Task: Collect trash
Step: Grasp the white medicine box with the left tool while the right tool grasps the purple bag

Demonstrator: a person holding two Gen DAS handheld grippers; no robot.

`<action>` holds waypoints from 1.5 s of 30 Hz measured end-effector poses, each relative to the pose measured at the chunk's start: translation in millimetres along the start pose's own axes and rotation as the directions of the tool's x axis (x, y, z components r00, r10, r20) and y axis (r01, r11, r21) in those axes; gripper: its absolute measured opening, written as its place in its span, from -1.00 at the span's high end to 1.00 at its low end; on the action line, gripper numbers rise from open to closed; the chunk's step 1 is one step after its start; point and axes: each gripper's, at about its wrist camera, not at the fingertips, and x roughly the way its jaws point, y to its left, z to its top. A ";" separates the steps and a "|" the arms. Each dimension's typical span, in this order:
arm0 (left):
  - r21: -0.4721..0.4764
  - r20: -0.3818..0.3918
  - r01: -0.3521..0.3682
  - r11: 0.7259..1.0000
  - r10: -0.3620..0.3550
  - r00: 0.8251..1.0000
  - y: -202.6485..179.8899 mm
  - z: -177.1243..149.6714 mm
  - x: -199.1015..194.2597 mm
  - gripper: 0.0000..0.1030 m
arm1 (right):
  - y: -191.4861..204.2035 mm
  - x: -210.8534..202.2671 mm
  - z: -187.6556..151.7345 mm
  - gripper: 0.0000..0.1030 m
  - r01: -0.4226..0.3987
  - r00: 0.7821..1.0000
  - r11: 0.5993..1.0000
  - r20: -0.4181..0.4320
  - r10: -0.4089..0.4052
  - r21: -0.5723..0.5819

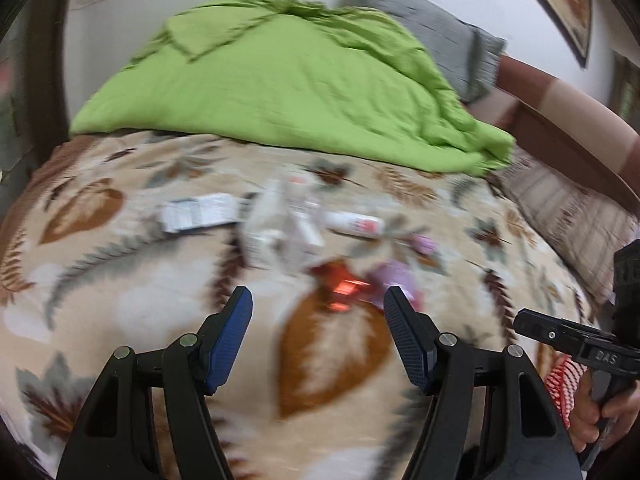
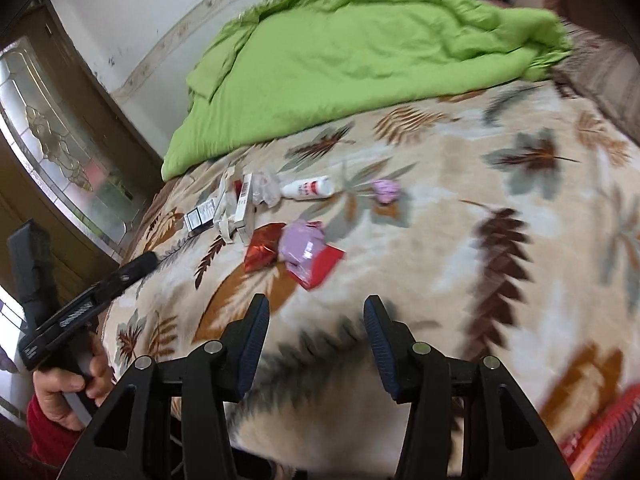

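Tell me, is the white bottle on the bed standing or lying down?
Lying down: the white bottle rests on its side on the leaf-print blanket.

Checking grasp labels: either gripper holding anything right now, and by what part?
Nothing held. Left gripper and right gripper are both open and empty above the blanket, short of the red wrapper.

On the leaf-patterned blanket [image 2: 440, 240], one white bottle [image 2: 308, 189], two lilac wrappers [image 2: 298, 246], one small and one large, and two red wrappers [image 2: 262, 248] are counted. About three white cartons [image 2: 240, 204] are seen piled together, though blur prevents a firm count. One green quilt [image 2: 340, 60] is also counted.
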 end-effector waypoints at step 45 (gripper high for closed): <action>-0.011 -0.202 0.129 0.992 -0.129 0.971 114.6 51.1 136.2 -0.49 | 18.3 101.1 38.4 0.23 0.037 0.999 0.999 0.004 -0.037 0.028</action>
